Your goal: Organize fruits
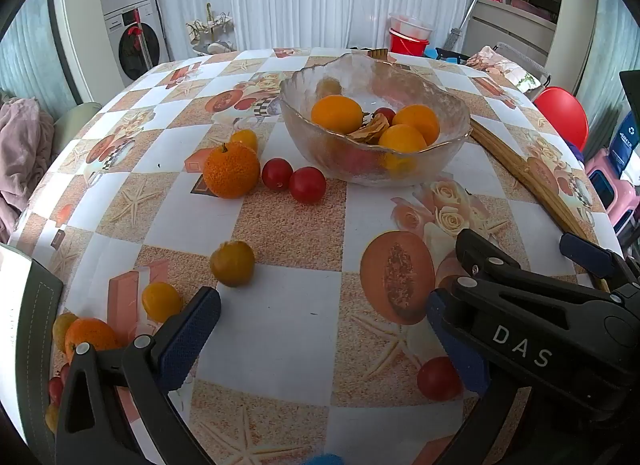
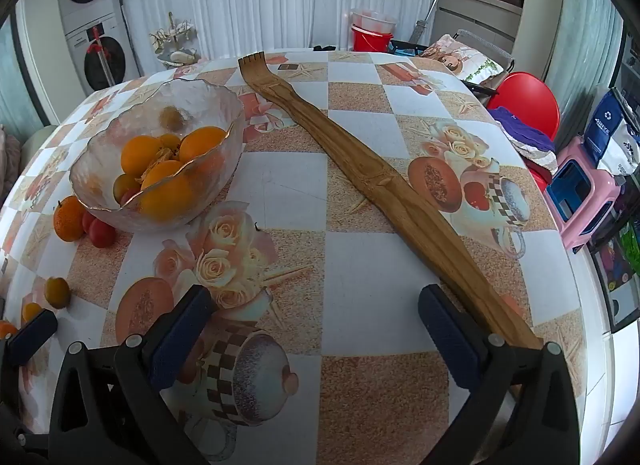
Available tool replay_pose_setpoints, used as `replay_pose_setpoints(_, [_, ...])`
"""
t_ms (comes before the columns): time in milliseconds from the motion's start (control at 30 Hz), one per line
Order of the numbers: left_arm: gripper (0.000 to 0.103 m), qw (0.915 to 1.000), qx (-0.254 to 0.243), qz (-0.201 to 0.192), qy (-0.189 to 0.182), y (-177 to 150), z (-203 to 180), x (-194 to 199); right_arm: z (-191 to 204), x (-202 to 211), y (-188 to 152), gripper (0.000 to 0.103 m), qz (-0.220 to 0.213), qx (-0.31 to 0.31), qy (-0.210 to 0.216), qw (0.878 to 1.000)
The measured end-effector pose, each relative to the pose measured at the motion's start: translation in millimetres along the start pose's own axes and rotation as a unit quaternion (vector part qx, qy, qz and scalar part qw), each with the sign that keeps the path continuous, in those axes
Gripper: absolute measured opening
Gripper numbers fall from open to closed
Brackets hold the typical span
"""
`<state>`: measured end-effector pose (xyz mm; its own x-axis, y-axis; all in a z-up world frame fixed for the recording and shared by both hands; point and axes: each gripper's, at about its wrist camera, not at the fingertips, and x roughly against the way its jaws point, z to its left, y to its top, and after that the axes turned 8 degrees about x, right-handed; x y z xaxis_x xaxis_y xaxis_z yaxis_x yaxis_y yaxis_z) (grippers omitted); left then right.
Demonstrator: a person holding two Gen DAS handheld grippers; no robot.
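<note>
Left wrist view shows the left gripper [image 1: 320, 337] spread wide and empty over the table [image 1: 280, 329], the clear glass bowl [image 1: 374, 121] at twelve o'clock. Nearest loose fruit: small yellow-green plum [image 1: 232, 263] at ten o'clock, so I would straddle it fully before squeezing gently, since it may roll. Right gripper [image 2: 316, 329] is likewise wide, empty.

Glass bowl [image 1: 374, 125], clear with wavy gilt rim, upright on desk, holding several orange fruits [image 1: 337, 113] and one small red fruit. Just left of bowl: rough-skinned mandarin [image 1: 231, 171], two red fruits [image 1: 307, 185] touching, small yellow fruit behind. Nearer: yellow-green fruit [image 1: 232, 263], yellow fruit [image 1: 161, 301], lone red fruit [image 1: 438, 378], further cluster at left edge.
</note>
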<state>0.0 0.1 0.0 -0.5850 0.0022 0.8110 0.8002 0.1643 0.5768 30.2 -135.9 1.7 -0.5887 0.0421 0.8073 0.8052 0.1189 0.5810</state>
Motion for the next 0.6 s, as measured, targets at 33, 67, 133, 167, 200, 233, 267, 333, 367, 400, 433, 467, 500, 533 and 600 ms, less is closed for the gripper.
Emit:
replay_pose_setpoints(33, [0.103,1.0000,0.000,0.000,0.000,0.0,0.2,0.0,0.0,0.0,-0.1,0.103,0.000,0.000,0.001,1.000])
replay_pose_setpoints(67, [0.103,1.0000,-0.002,0.000,0.002,0.1,-0.2,0.0,0.0,0.0,-0.3,0.103,0.000,0.000,0.001,1.000])
replay_pose_setpoints(133, [0.103,1.0000,-0.004,0.004,0.003,0.8,-0.5,0.1,-0.1,0.0,-0.6,0.103,0.000,-0.001,0.001,1.000])
replay_pose_setpoints(167, [0.103,0.9999,-0.008,0.011,0.006,1.6,-1.3,0.6,-0.3,0.0,-0.4,0.103,0.003,0.000,0.003,1.000])
replay_pose_setpoints(200, [0.103,0.9997,-0.013,0.018,0.008,2.1,-2.2,2.1,-0.3,0.5,0.3,0.103,0.011,0.006,0.007,1.000])
replay_pose_setpoints(233, [0.103,0.9996,-0.019,0.021,0.007,2.1,-2.6,5.3,-0.2,1.3,0.8,0.103,0.021,0.011,0.010,1.000])
replay_pose_setpoints(267, [0.103,0.9993,-0.028,0.022,0.008,4.0,-3.5,12.5,-0.6,3.2,0.6,0.103,0.031,0.010,0.014,0.999])
replay_pose_setpoints(333, [0.103,0.9990,-0.038,0.025,0.008,4.5,-2.7,19.7,0.6,11.8,-1.1,0.103,0.036,0.009,0.015,0.999])
replay_pose_setpoints(367, [0.103,0.9988,-0.040,0.026,0.007,5.1,-0.1,27.4,1.2,19.0,-0.9,0.103,0.034,0.012,0.015,0.999])
replay_pose_setpoints(400, [0.103,0.9989,-0.039,0.026,0.001,6.8,4.6,36.3,1.5,27.8,-0.4,0.103,0.030,0.012,0.019,0.999])
replay_pose_setpoints(433, [0.103,0.9990,-0.037,0.024,0.000,7.1,6.6,43.8,1.0,36.0,-0.4,0.103,0.027,0.011,0.020,0.999])
replay_pose_setpoints(467, [0.103,0.9990,-0.038,0.022,0.000,7.1,8.8,51.8,-0.1,44.7,-1.1,0.103,0.024,0.011,0.023,0.999])
replay_pose_setpoints(500, [0.103,0.9990,-0.040,0.022,-0.001,8.7,12.7,59.9,-0.7,52.1,-0.7,0.103,0.022,0.008,0.026,0.999])
replay_pose_setpoints(533, [0.103,0.9990,-0.039,0.023,0.003,9.8,16.9,66.5,-1.3,59.9,-1.3,0.103,0.021,0.003,0.032,0.999])
replay_pose_setpoints(600, [0.103,0.9992,-0.030,0.026,0.009,12.4,30.1,81.9,-3.4,71.5,0.5,0.103,0.033,-0.011,0.050,0.998])
